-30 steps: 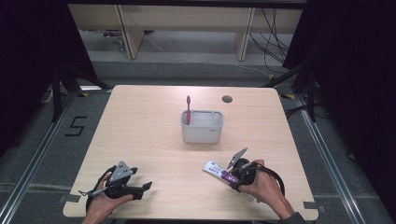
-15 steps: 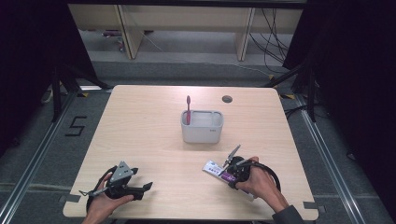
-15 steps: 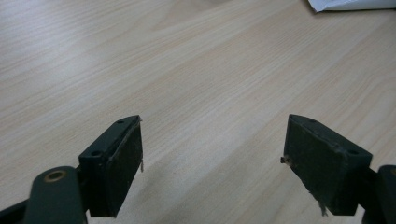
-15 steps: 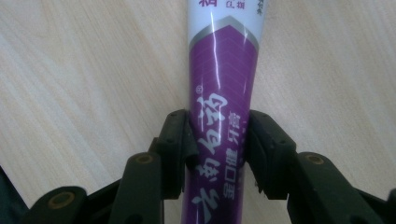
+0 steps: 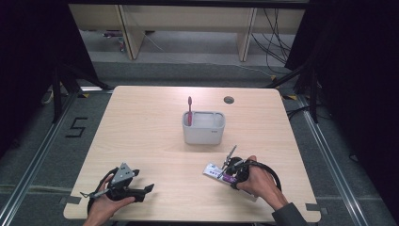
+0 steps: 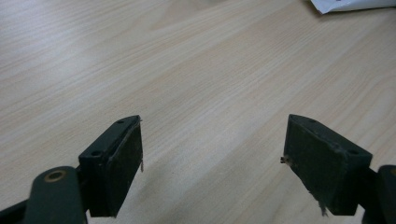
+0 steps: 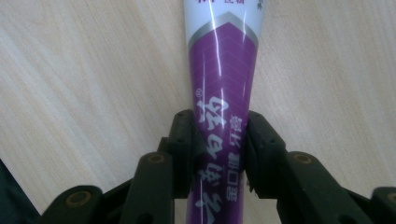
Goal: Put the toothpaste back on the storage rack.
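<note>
A purple and white toothpaste tube [image 5: 212, 170] lies flat on the wooden table near the front right. In the right gripper view the tube [image 7: 222, 70] runs up between my right gripper's [image 7: 219, 133] black jaws. Both pads press on its purple sides, and these jaws have just been closing on it. From above, the right gripper [image 5: 228, 174] points left, held by a hand. My left gripper [image 5: 147, 189] rests at the front left, held in the other hand. The left gripper [image 6: 212, 154] is open over bare wood with nothing between its jaws.
A white holder [image 5: 203, 135] stands at the table's middle with a red toothbrush [image 5: 189, 109] upright in its left part. A round cable hole [image 5: 228, 100] sits near the far edge. A white corner of something [image 6: 350, 3] shows ahead of the left gripper.
The right hand has shifted slightly at the tube and its gripper has tilted a little. The left hand and gripper have stayed put.
</note>
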Available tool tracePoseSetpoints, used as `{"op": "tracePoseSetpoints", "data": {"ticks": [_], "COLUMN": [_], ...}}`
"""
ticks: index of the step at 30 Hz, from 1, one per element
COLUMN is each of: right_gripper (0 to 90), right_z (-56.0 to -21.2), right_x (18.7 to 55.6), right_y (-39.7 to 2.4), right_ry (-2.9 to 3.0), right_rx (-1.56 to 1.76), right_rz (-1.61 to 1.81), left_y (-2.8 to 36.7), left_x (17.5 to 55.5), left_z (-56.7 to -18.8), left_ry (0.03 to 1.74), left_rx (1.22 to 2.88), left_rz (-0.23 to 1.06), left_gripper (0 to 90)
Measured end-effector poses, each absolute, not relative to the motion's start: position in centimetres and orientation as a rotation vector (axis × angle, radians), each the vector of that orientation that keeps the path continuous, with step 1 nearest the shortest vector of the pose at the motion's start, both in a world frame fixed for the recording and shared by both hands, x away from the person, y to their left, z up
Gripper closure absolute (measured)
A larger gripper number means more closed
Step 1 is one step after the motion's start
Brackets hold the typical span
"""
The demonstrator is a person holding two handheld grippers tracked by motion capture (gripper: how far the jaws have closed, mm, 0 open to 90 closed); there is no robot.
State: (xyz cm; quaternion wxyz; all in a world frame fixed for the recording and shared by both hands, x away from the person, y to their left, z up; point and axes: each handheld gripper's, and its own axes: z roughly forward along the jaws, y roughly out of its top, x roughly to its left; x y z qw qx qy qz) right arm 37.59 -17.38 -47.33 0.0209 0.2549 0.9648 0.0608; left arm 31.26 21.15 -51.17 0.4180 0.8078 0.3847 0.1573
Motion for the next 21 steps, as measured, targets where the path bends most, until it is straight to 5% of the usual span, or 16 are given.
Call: {"op": "tracePoseSetpoints", "data": {"ticks": [21], "right_gripper": [72.2], "right_z": [-43.0], "right_x": [37.1], "right_y": [-19.3], "right_ry": [2.862], "right_rx": [0.793], "right_rz": [0.575], "left_y": [21.2], "left_x": [31.4], "left_z": [-51.1], "left_ry": [0.968], "left_rx": [2.023], "left_rz": [0.393], "left_gripper": [20.0]}}
